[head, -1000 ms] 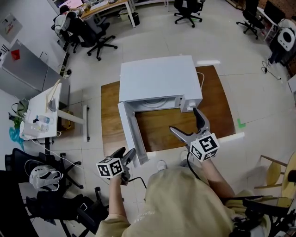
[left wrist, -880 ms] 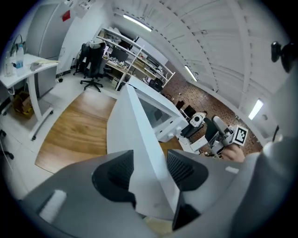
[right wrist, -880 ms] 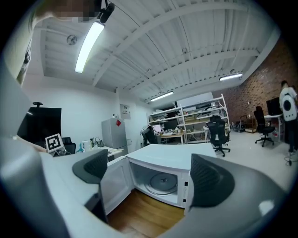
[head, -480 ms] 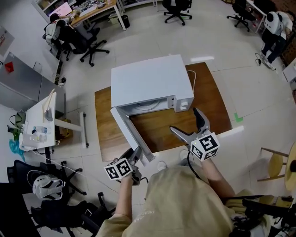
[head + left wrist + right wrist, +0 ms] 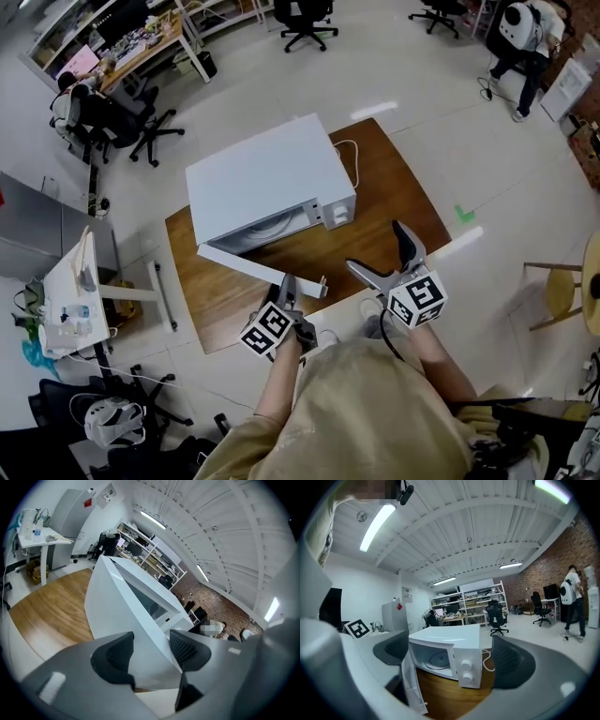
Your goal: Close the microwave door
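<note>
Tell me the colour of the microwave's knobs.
The knobs are white, matching the microwave; clearest in the right gripper view.

Bright, even light falls from ceiling tube lamps. A glare patch lies on the floor at twelve o'clock; the microwave looks washed out. Gripper views bulge, darkening at edges.

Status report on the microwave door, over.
Left claw opening at microwave door, outer face, nothing clamped. Right claw open, empty. Door partly open. Nothing in its swing.
</note>
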